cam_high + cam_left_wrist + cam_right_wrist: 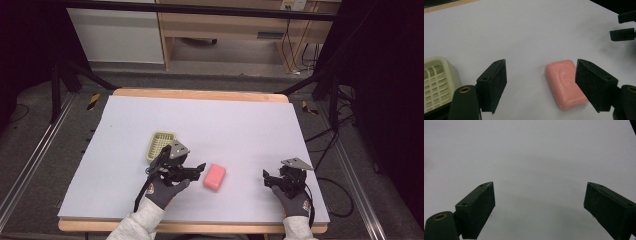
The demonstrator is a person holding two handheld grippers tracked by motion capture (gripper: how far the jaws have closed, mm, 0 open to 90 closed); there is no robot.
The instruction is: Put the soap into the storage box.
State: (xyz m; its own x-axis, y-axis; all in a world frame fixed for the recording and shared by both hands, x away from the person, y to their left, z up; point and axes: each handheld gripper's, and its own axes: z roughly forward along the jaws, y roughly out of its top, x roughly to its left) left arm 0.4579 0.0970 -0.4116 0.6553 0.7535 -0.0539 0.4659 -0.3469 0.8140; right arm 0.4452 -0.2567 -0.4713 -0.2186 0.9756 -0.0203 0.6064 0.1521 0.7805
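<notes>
- Left gripper (pixel 541 86) — jaws spread wide, holding nothing.
- Pink soap bar (pixel 565 83) lies flat on the table (pixel 529 30), just ahead of that gripper, beside one jaw — untouched.
- Soap dish (pixel 435 82) sits beside the soap.

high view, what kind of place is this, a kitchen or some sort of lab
Most likely a lab or recording workspace, not a kitchen: a white-covered table framed by black stands, loose cables on the grey floor, and only a pink soap bar and a pale soap dish set out as props.
</notes>
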